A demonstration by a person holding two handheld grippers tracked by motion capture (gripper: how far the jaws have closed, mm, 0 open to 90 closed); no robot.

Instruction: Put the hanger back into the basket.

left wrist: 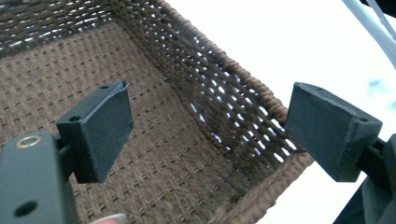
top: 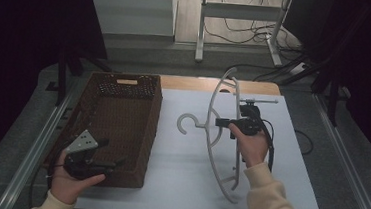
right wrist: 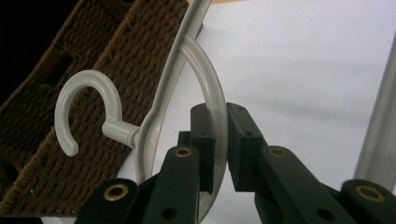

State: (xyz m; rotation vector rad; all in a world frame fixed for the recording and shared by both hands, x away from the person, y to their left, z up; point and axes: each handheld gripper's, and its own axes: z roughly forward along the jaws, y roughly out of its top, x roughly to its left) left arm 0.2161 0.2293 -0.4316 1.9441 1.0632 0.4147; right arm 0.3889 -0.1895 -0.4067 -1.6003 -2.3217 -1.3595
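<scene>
A pale grey plastic clothes hanger is lifted over the white table top, its hook pointing left toward the basket. My right gripper is shut on one of the hanger's inner curved bars; in the right gripper view that bar runs pinched between the two black pads, right gripper. A brown woven basket stands at the left. My left gripper hangs open over the basket's near right corner; its jaws stand wide apart with nothing between them, left gripper, basket wall.
The white table cover runs right of the hanger. The hanger's metal crossbar with clips sticks out to the right at the back. Metal rails edge the table on both sides. A desk frame and cables stand beyond the far edge.
</scene>
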